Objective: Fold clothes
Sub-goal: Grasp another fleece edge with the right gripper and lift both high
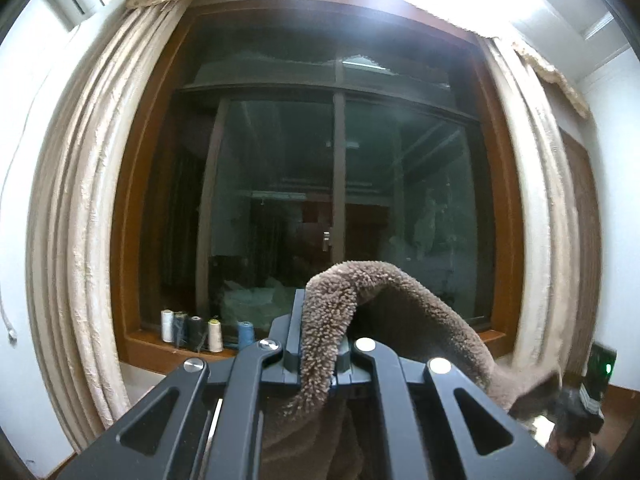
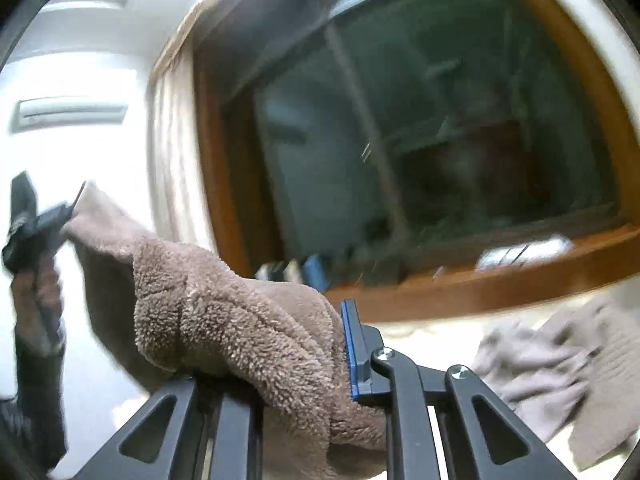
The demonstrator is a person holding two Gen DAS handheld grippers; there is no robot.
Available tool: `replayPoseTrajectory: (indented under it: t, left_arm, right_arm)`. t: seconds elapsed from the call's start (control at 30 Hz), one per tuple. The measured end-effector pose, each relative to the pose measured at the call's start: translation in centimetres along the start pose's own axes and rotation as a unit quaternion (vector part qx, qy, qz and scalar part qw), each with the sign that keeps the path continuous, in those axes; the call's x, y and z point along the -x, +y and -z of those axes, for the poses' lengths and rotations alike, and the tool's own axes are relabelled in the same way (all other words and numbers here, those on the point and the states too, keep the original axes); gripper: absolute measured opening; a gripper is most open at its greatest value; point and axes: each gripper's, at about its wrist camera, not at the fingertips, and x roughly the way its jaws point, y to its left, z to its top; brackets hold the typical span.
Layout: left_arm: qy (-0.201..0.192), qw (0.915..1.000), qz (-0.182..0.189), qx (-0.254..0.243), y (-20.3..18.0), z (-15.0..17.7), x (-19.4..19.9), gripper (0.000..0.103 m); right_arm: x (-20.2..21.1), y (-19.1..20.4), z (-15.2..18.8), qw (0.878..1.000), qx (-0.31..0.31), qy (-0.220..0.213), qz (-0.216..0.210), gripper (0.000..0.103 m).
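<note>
A brown fleece garment [image 1: 420, 320] hangs in the air between my two grippers. My left gripper [image 1: 320, 344] is shut on one edge of it; the fabric loops up over the fingers and runs right to my right gripper [image 1: 576, 404], seen at the lower right. In the right wrist view my right gripper [image 2: 340, 344] is shut on a thick bunch of the same garment [image 2: 224, 312], which stretches left to my left gripper [image 2: 44, 220]. Both face a dark window.
A wood-framed window [image 1: 336, 184] with beige curtains [image 1: 76, 208] fills the view. Several thread spools [image 1: 200, 332] stand on the sill. Another grey-brown garment [image 2: 560, 368] lies on a pale surface at the lower right.
</note>
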Motion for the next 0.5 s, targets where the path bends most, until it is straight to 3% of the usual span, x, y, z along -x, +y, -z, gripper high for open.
replayPoseTrajectory:
  t: [0.1,0.27,0.4,0.5]
  left_arm:
    - [-0.009,0.9997,0.02,0.011,0.2,-0.4,1.6,0.009]
    - [-0.039,0.9974,0.053,0.03,1.3,-0.8,5.1,0.01]
    - [-0.044,0.9935,0.091,0.053,1.8,0.7,6.7,0.012]
    - [-0.017,0.9891,0.129,0.069,1.4,3.5,6.5,0.012]
  right_arm:
    - [1.8,1.5,-2.6,0.996,0.036,-0.059,0.064,0.018]
    - [6.5,5.9,-6.6,0.972,0.088,-0.168,0.142,0.018]
    - [10.7,11.4,-8.9,0.932,0.142,-0.263,0.206,0.018]
    - [11.9,14.4,-9.9,0.906,0.169,-0.307,0.237,0.018]
